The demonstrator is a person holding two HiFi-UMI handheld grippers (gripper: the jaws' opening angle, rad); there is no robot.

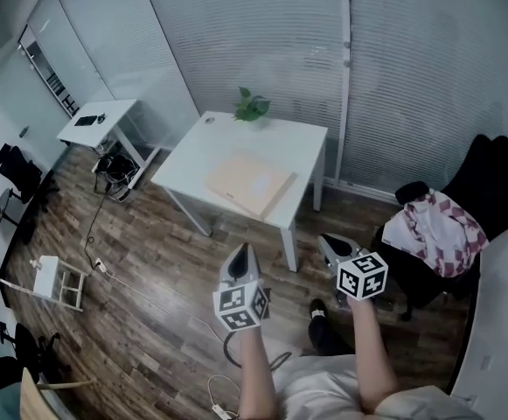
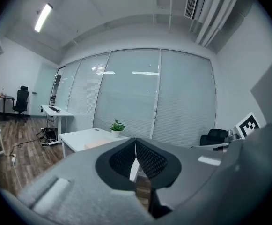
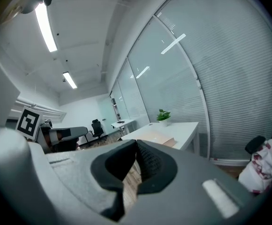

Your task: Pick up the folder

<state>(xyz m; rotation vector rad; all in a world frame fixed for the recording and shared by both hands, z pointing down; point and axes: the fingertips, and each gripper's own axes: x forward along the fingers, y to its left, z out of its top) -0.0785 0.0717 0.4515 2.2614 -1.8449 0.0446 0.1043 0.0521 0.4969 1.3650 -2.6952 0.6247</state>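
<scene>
Lying on desk (image 1: pixel 203 151): folder (image 1: pixel 247 182), flat, near-right part
Left gripper (image 1: pixel 240 252): jaws closed, empty, apart from desk
Right gripper (image 1: pixel 327 241): jaws closed, empty, beside left

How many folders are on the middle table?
1. The folder lies on the table, toward its near right corner, apart from the potted plant at the far edge. Nothing seems hidden.

Folder masked, arms cropped

The housing of the left claw (image 2: pixel 136 146) hides most of the folder (image 2: pixel 96 143) beyond it; the right claw (image 3: pixel 136 149) covers the folder's near part. Both forearms (image 1: pixel 369 357) run off the bottom edge. A dark item (image 1: pixel 88 120) on the far desk (image 1: pixel 114 110), left of the left claw, is too small to tell.
</scene>
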